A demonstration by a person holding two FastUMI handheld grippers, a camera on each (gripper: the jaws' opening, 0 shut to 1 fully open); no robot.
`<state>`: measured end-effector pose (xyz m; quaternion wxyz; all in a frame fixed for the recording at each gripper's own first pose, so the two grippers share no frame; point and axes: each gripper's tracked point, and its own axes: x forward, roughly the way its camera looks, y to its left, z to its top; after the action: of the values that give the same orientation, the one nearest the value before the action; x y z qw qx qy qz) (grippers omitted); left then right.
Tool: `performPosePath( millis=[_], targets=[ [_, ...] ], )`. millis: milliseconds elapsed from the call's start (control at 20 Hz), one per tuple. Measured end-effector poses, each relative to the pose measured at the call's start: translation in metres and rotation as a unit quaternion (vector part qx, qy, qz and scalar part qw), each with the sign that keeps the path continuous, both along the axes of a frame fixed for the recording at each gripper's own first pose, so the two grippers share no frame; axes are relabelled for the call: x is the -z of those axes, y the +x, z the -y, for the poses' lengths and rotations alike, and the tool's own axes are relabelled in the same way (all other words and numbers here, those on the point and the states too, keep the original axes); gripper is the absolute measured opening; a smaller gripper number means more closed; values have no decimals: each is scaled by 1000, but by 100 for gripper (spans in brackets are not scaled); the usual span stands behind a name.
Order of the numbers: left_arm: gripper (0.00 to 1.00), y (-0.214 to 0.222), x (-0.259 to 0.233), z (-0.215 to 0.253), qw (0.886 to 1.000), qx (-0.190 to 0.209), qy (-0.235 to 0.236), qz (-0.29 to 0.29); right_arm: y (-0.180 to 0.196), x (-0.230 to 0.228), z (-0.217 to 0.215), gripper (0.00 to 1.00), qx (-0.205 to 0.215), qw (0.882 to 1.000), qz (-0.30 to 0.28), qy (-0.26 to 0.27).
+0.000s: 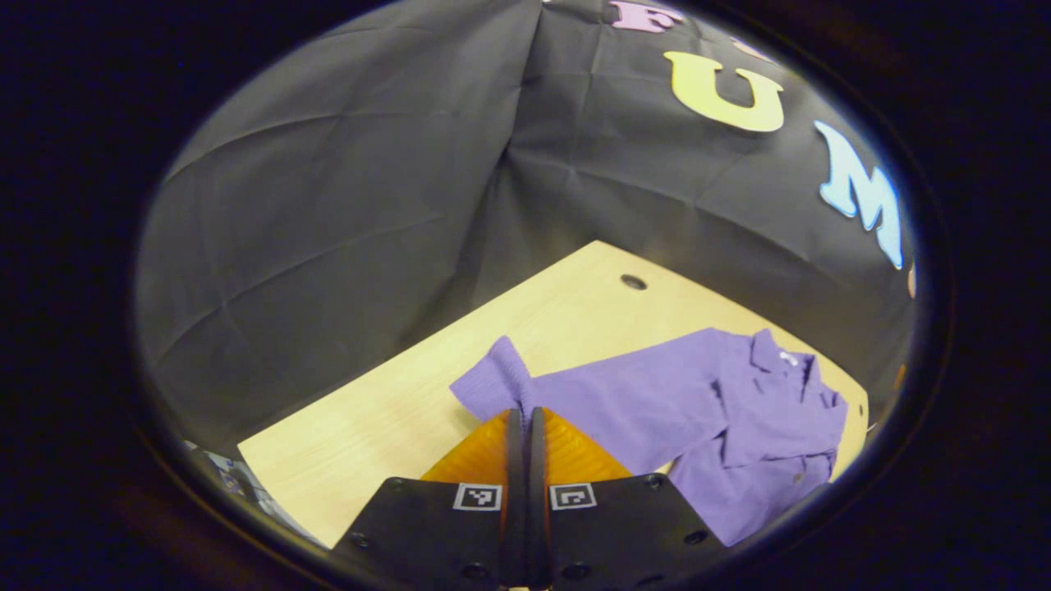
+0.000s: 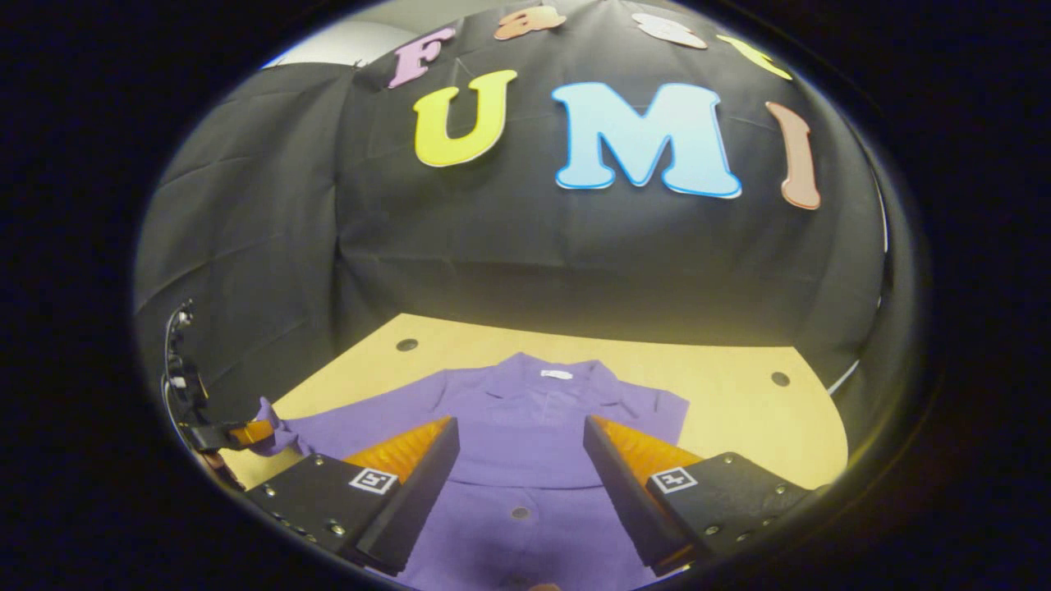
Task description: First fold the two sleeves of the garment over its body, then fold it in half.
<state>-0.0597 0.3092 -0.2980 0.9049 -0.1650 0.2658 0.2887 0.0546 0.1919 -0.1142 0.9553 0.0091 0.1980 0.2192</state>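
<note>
At the bottom of the left gripper view, the left gripper (image 1: pixel 526 419) has its two fingers pressed together, and their tips meet the cuff end of the sleeve (image 1: pixel 525 383) of the purple button-front knitted garment (image 1: pixel 739 427); whether cloth is actually caught between them cannot be told. From there the sleeve runs out straight to the right across the pale wooden table (image 1: pixel 386 427) to the garment's body, which lies with its collar toward the far right edge. A small round hole (image 1: pixel 633 282) sits in the tabletop beyond the sleeve, near the black cloth wall.

Low in the right gripper view, the right gripper (image 2: pixel 521 431) hangs above the garment's front with its fingers spread wide, touching nothing; a button (image 2: pixel 520 513) on the placket shows between them. The garment lies flat with its collar (image 2: pixel 557 373) pointing toward the back wall. Its other sleeve is folded over the body, while the outstretched sleeve reaches to the far left, where the left gripper shows small at the cuff. Two round holes mark the table's far corners, one on each side of the garment
</note>
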Motion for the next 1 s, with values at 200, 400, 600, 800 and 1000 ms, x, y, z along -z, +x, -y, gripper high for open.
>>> performPosePath(
  millis=[200,400,600,800,1000],
  targets=[
    [7,45,-17,52,998,61,4,11,-6,7,43,96,36,999,-6,1],
    [7,84,-35,114,993,116,-3,26,-14,17,88,96,75,997,-10,-9],
    [7,118,-43,177,984,174,-6,36,-22,29,119,96,106,994,-29,1],
    [7,145,-52,246,971,237,-2,41,-27,34,149,96,127,991,-34,4],
    [7,165,-51,315,957,289,2,37,-28,41,175,96,142,989,-43,12]
  ],
)
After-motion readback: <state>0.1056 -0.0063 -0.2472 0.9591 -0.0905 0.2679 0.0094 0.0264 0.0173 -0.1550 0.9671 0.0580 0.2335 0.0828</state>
